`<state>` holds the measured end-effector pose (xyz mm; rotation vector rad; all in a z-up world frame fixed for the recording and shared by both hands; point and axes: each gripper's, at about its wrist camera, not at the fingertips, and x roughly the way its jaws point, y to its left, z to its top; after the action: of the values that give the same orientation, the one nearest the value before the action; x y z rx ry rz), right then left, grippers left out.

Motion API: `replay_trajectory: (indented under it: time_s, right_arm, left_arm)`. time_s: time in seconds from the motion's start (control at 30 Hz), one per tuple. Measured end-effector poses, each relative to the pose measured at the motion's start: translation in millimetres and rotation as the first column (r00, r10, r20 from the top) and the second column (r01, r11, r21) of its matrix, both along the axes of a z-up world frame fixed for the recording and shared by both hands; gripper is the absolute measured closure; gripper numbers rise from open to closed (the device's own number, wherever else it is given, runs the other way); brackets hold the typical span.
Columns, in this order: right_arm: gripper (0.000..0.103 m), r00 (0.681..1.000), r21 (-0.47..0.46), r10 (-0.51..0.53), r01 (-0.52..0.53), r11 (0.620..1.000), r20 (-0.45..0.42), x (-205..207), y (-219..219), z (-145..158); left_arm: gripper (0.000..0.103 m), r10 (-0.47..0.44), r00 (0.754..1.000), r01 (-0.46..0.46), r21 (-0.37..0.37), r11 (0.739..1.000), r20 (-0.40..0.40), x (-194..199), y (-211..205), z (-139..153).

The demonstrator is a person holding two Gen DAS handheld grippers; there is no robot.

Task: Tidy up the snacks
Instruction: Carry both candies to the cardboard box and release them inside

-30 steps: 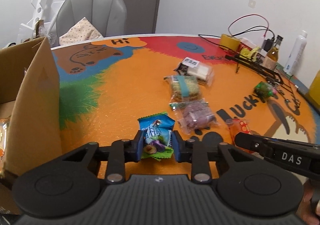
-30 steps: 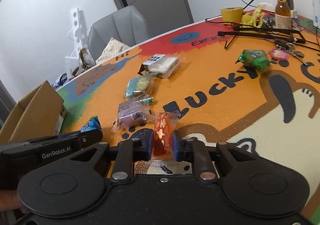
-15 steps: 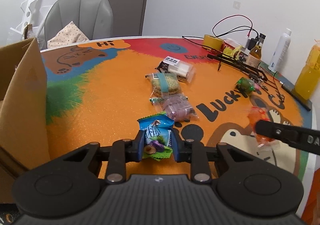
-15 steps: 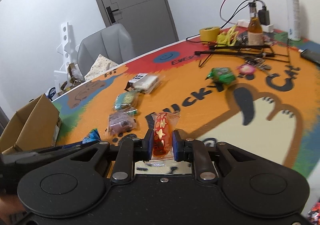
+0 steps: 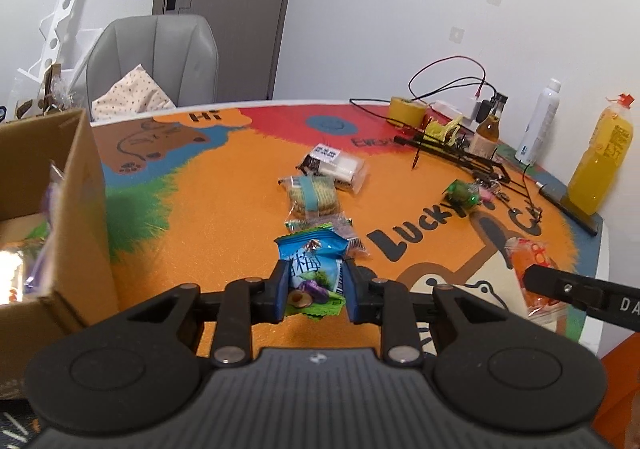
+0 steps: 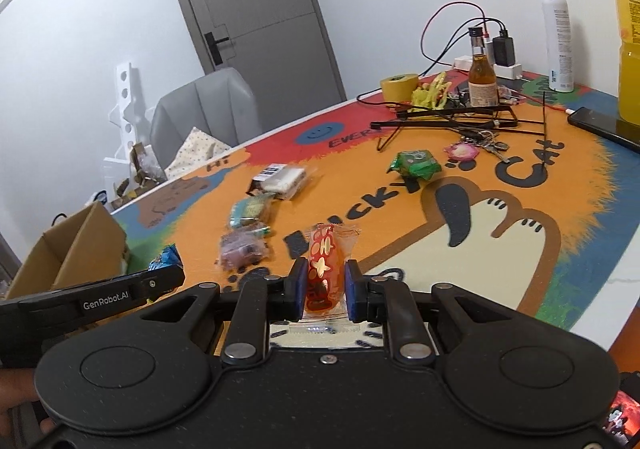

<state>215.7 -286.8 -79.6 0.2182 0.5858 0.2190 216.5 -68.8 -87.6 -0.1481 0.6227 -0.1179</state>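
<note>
My left gripper (image 5: 314, 291) is shut on a blue snack packet (image 5: 314, 263) and holds it above the table, just right of the open cardboard box (image 5: 76, 185). My right gripper (image 6: 324, 289) is shut on a red-orange snack packet (image 6: 323, 261), which also shows in the left wrist view (image 5: 530, 263). On the orange mat lie a white-and-black packet (image 6: 280, 179), a teal-banded cracker packet (image 6: 250, 209), a purple packet (image 6: 240, 251) and a green packet (image 6: 416, 163). The box holds several wrapped snacks (image 5: 24, 249).
At the table's far side stand a yellow tape roll (image 6: 398, 85), a small brown bottle (image 6: 482, 79), a white spray bottle (image 6: 558, 37), an orange juice bottle (image 5: 600, 165), a black wire stand (image 6: 448, 121), keys (image 6: 486, 143) and a phone (image 6: 600, 127). A grey chair (image 5: 156, 57) stands behind.
Both grippers have risen and pulled back with their packets still held. The left one has come closer to the box, whose inside now shows.
</note>
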Motion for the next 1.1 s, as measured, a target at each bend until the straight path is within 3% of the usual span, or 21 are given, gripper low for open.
replay_trajectory:
  time_s: [0.47, 0.77, 1.1]
  right_arm:
    - [0.086, 0.995, 0.022, 0.08, -0.081, 0.996, 0.062, -27, 29, 23]
    - [0.086, 0.973, 0.065, 0.213, -0.219, 0.974, 0.088, -33, 71, 34]
    - [0.086, 0.947, 0.091, 0.299, -0.311, 0.946, 0.121, -23, 111, 50]
  left_arm:
    - [0.076, 0.02, 0.997, -0.017, -0.033, 0.999, 0.078, -43, 23, 36]
    - [0.076, 0.097, 0.986, -0.097, -0.008, 0.995, 0.134, -80, 48, 73]
    - [0.076, 0.188, 0.97, -0.192, 0.005, 0.981, 0.152, -98, 93, 86]
